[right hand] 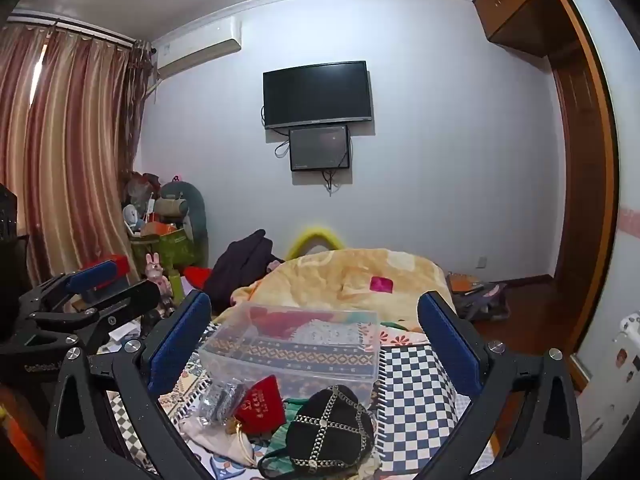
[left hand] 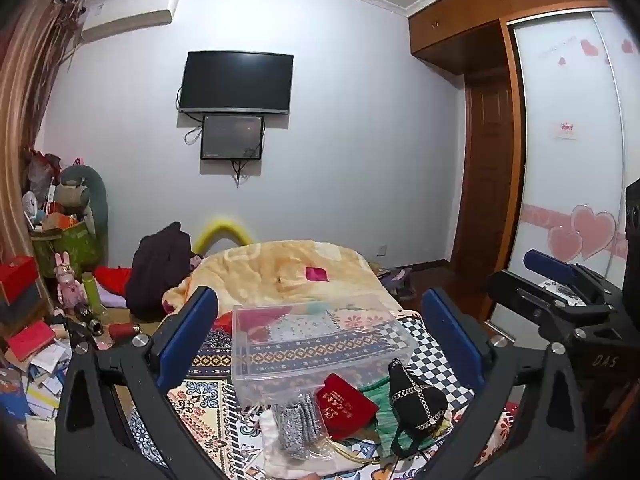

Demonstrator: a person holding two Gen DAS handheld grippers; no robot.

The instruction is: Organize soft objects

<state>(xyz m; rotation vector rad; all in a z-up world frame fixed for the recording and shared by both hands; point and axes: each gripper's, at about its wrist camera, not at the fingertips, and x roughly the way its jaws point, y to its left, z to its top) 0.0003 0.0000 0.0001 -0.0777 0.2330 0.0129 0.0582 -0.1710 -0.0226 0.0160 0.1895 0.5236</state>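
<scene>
A clear plastic box [left hand: 320,344] [right hand: 296,348] stands empty on the patterned bedspread. In front of it lie a red velvet pouch [left hand: 344,404] [right hand: 260,404], a black chain-trimmed hat [left hand: 416,400] [right hand: 332,428], a green cloth [left hand: 384,412] under the hat, a bagged grey sparkly item [left hand: 298,424] [right hand: 222,400] and a beige drawstring pouch [right hand: 216,440]. My left gripper [left hand: 320,328] is open and empty above them. My right gripper [right hand: 316,332] is open and empty, beside the left. Each gripper shows at the other view's edge.
A yellow blanket [left hand: 288,268] is heaped at the bed's far end, with dark clothes [left hand: 160,268] to its left. Books and toys clutter the floor at left [left hand: 36,352]. A wardrobe [left hand: 568,160] stands at right, a TV [left hand: 236,82] on the far wall.
</scene>
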